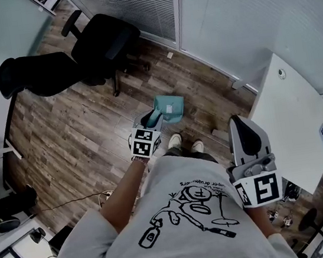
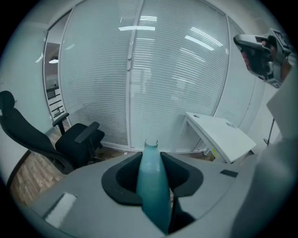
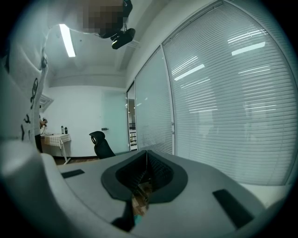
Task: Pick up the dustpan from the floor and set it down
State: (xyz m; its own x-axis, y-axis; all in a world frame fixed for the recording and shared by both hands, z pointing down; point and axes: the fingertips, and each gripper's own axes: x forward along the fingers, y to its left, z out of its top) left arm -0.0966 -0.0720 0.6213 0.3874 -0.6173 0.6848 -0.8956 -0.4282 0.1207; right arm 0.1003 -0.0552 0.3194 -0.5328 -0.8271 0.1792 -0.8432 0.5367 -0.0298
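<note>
shows left gripper point(image 1: 148, 122) clamped on dustpan point(image 1: 169, 107) handle point(image 2: 151, 181), right gripper point(image 1: 239, 123) closed on nothing; looks light, stiff, smooth plastic; grips best at handle

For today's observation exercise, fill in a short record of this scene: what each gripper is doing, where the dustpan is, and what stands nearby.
left gripper: shut on the handle of the teal plastic dustpan
right gripper: shut, nothing held
dustpan position: appears lifted off the brown wooden plank floor, just ahead of the person's light shoes
nearby: black office chair at the far side; white table beside the right gripper
</note>
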